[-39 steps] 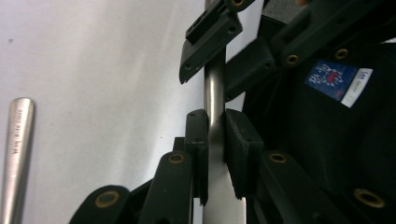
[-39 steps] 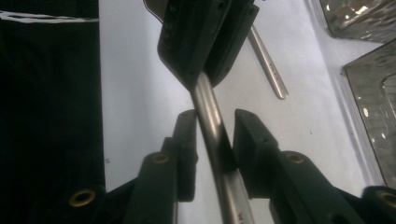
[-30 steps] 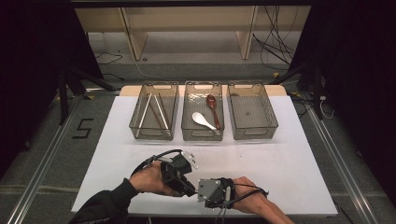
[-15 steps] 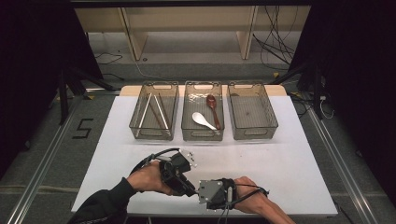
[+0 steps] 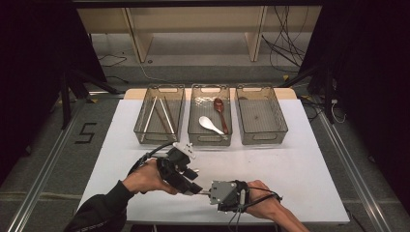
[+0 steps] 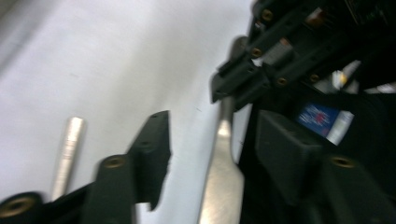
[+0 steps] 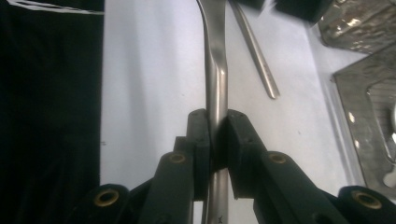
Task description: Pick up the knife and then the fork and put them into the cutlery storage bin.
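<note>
Metal handle (image 7: pixel 216 70) stands straight up the middle of the right gripper view, and the right gripper (image 7: pixel 215 135) has its two black jaws shut tight on it, pads pressed on both sides. It looks like the handle of a fork or spoon, but the end is cut off at the top of the frame, so I cannot tell which. In the left gripper view the same handle (image 6: pixel 223 172) runs up the lower middle of the frame, and the left gripper (image 6: pixel 212 140) has just been opening its jaws; they stand apart on each side of the handle and do not press it. In the high view the left gripper (image 5: pixel 191 180) and right gripper (image 5: pixel 209 191) meet nose to nose at the lower middle of the frame, low over the white table (image 5: pixel 300 169). A thin metal stick (image 7: pixel 254 51) lies on the table just right of the handle in the right gripper view; it shows at the lower left of the left gripper view (image 6: pixel 67 154). Three clear bins sit in a row in the upper middle of the high view. The left bin (image 5: pixel 143 130) holds chopsticks (image 5: pixel 159 116). The middle bin (image 5: pixel 195 135) holds a white spoon (image 5: pixel 209 124) and a brown spoon (image 5: pixel 220 107), well apart from the grippers.
</note>
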`<state>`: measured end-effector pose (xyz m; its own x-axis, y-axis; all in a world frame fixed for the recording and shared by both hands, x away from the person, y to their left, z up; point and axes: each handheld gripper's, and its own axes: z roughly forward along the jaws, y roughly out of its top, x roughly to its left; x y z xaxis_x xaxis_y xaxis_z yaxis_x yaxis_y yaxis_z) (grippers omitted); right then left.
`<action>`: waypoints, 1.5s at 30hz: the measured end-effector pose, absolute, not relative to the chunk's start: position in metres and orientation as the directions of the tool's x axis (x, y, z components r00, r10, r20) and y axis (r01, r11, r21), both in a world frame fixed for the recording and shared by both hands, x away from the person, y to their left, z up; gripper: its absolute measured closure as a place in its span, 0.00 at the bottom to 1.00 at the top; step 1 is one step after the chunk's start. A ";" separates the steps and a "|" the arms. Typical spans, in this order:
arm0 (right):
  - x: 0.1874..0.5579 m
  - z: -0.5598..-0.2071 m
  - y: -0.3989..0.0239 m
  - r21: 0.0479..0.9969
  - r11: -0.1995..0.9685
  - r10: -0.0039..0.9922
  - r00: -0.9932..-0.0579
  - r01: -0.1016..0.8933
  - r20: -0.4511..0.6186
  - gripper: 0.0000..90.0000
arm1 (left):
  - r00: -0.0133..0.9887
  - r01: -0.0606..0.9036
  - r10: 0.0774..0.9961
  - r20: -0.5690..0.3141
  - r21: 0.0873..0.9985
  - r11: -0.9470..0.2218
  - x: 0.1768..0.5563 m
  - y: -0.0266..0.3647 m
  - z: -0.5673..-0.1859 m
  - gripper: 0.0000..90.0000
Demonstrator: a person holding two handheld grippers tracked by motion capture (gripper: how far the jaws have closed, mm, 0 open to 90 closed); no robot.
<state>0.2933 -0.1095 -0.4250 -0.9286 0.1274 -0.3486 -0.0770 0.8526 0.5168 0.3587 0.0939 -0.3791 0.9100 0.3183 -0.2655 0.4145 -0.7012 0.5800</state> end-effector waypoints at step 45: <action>0.412 -0.376 -0.222 0.704 0.603 0.712 -0.651 0.376 -0.263 0.91 | 0.755 0.442 0.649 -0.095 0.805 -0.396 0.368 0.185 -0.413 0.17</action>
<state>0.4124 -0.2222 -0.3758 -0.6508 0.7124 -0.2627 0.3756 0.6028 0.7040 0.3683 0.1852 -0.4131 0.7545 0.6493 -0.0952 0.4421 -0.3957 0.8050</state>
